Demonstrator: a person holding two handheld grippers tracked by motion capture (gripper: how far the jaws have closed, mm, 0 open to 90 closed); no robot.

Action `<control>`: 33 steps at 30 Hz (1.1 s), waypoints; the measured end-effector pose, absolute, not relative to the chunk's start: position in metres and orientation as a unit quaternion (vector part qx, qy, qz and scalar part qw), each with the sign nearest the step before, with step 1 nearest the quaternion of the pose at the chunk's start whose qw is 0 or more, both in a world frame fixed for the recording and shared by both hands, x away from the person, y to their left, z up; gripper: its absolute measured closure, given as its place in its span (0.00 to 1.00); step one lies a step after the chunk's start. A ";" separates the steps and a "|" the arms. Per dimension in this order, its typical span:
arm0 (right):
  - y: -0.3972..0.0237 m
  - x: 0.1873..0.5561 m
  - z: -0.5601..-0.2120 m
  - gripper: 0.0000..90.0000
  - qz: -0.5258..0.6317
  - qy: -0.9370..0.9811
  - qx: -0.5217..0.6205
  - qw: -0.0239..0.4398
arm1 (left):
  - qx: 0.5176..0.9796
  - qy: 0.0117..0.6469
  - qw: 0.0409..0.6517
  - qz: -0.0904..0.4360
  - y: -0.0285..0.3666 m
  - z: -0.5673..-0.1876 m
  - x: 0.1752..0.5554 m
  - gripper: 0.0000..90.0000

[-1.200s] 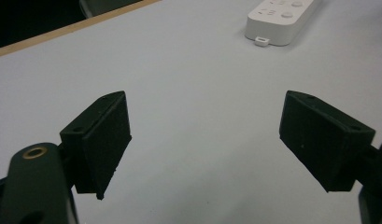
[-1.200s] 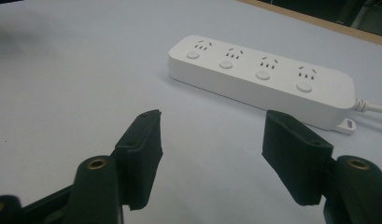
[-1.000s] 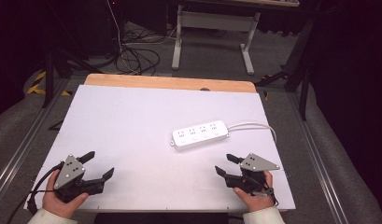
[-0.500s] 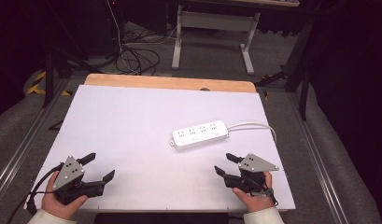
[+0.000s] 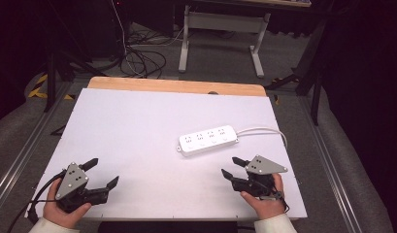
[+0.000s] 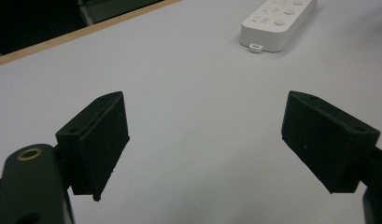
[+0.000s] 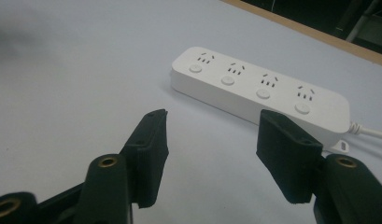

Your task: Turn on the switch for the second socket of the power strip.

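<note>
A: From above, what do you see on the table (image 5: 138, 126)?

B: A white power strip (image 5: 207, 140) lies flat a little right of the middle, its cord (image 5: 264, 130) curling off toward the right edge. The right gripper (image 5: 230, 167) sits at the near right corner, in a hand (image 5: 265, 204), and it is near the strip but not touching it. The left gripper (image 5: 102, 173) rests at the near left corner, well apart from the strip.

A: And the left gripper view?

B: Its two black fingers (image 6: 97, 140) stand wide apart with bare white table between them, grasping nothing. The end of the power strip (image 6: 277, 21) shows far off at the top right.

A: The right gripper view?

B: The power strip (image 7: 258, 91) lies straight ahead, just beyond the fingertips, four sockets and four round buttons facing up. The jaws have just been closing a little, yet a clear gap stays between the fingers (image 7: 149, 149), and nothing sits in it. They are released, touching neither the strip nor its cord (image 7: 371, 133).
</note>
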State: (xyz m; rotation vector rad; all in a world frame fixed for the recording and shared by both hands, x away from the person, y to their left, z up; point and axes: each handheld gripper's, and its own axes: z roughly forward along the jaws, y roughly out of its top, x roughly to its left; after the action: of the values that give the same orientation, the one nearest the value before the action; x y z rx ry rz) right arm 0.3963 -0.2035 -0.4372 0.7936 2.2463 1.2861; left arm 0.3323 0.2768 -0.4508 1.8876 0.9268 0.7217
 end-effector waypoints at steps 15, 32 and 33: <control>-0.196 0.421 -0.412 0.53 0.462 0.811 0.298 0.200 | 0.761 0.373 0.444 0.291 0.277 -0.451 0.332 0.17; -0.182 0.449 -0.387 0.56 0.447 0.816 0.303 0.206 | 0.762 0.372 0.444 0.290 0.277 -0.451 0.333 0.17; -0.181 0.451 -0.385 0.56 0.447 0.817 0.303 0.205 | 0.763 0.371 0.445 0.288 0.277 -0.452 0.333 0.17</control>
State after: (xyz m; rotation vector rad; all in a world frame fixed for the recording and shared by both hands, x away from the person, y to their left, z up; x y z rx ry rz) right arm 0.4506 -0.1809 -0.3853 0.8445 2.2772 1.2459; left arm 0.3332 0.2770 -0.4517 1.8903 0.9205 0.7133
